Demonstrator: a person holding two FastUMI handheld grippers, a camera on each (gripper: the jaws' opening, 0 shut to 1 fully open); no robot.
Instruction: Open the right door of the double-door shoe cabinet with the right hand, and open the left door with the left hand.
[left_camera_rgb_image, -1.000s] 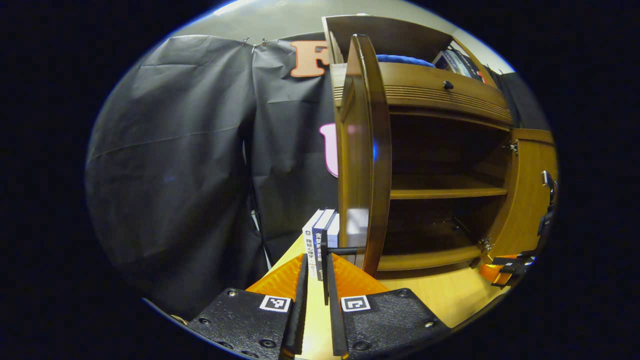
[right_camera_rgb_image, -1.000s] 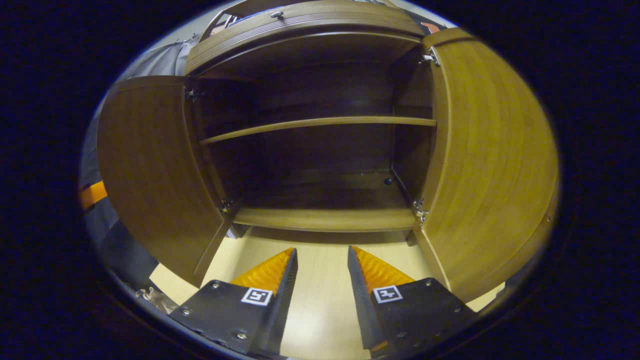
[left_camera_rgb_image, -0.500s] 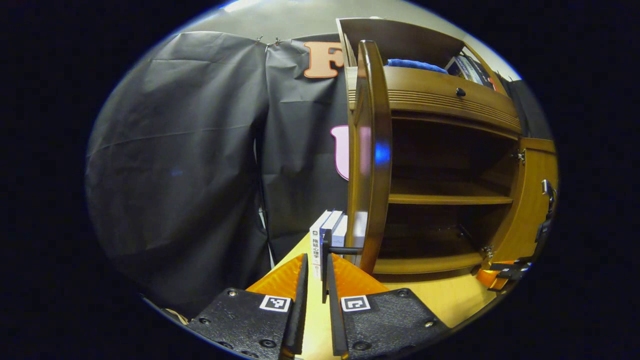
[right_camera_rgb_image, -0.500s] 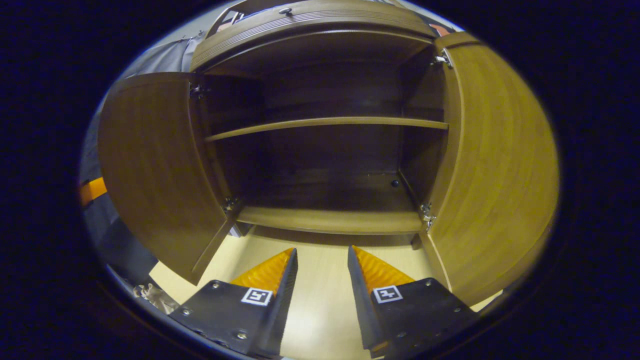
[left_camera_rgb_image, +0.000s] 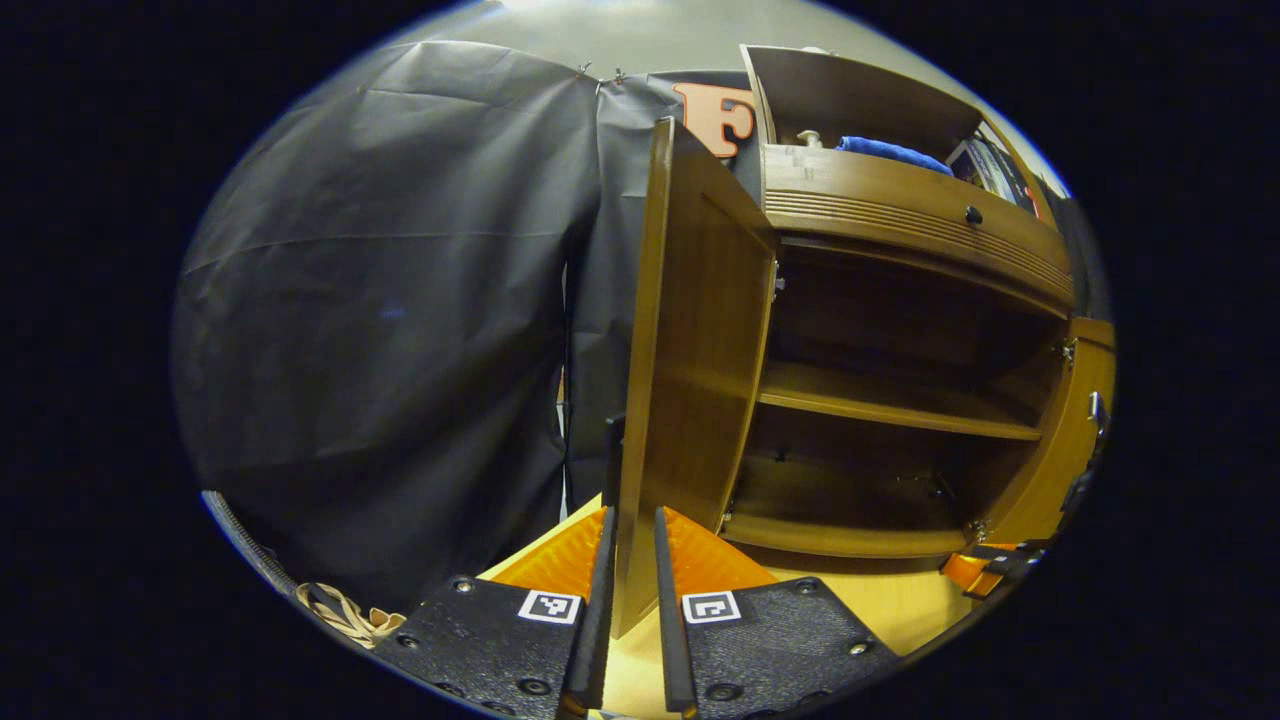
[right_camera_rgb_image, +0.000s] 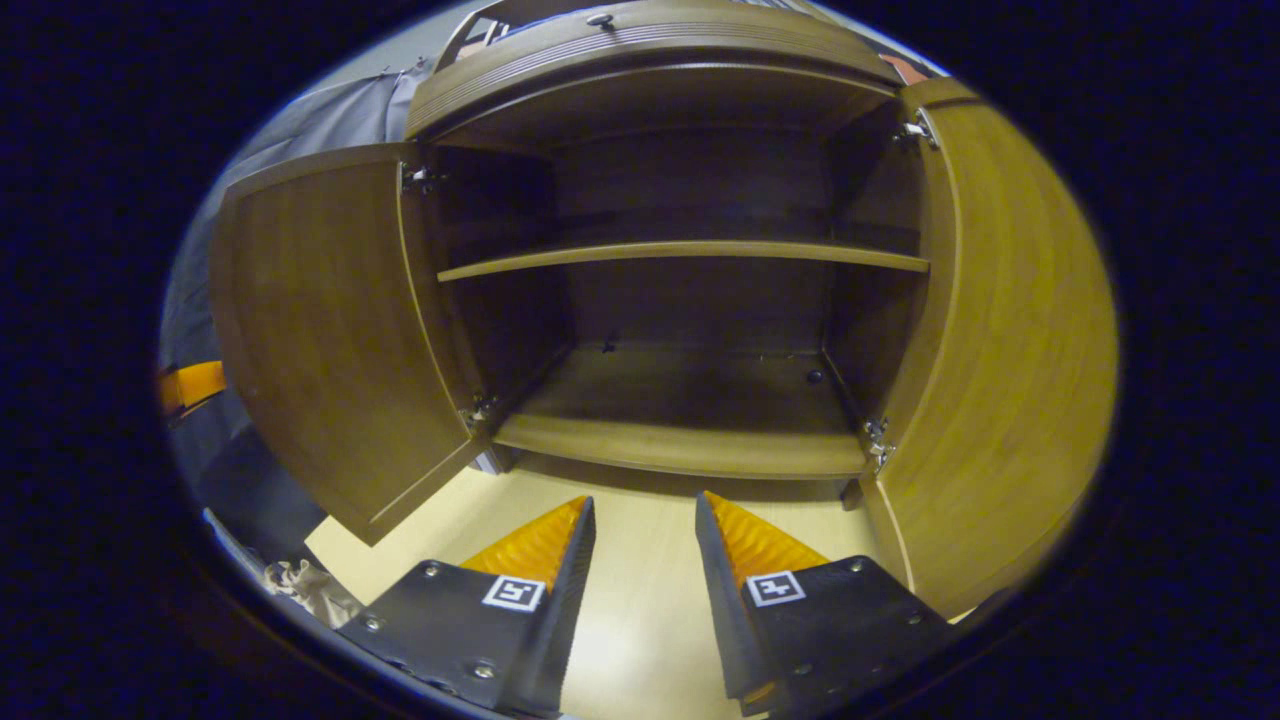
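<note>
Both doors swung out, left claw (left_camera_rgb_image: 632, 560) pinching left door (left_camera_rgb_image: 690, 340) edge, right claw (right_camera_rgb_image: 640, 560) wide.

I'm working in a staged recording booth: black cloth wall (left_camera_rgb_image: 380, 300) at nine o'clock, a wooden shoe cabinet (right_camera_rgb_image: 690, 300) at twelve, standing on a pale tabletop (right_camera_rgb_image: 640, 580).
</note>
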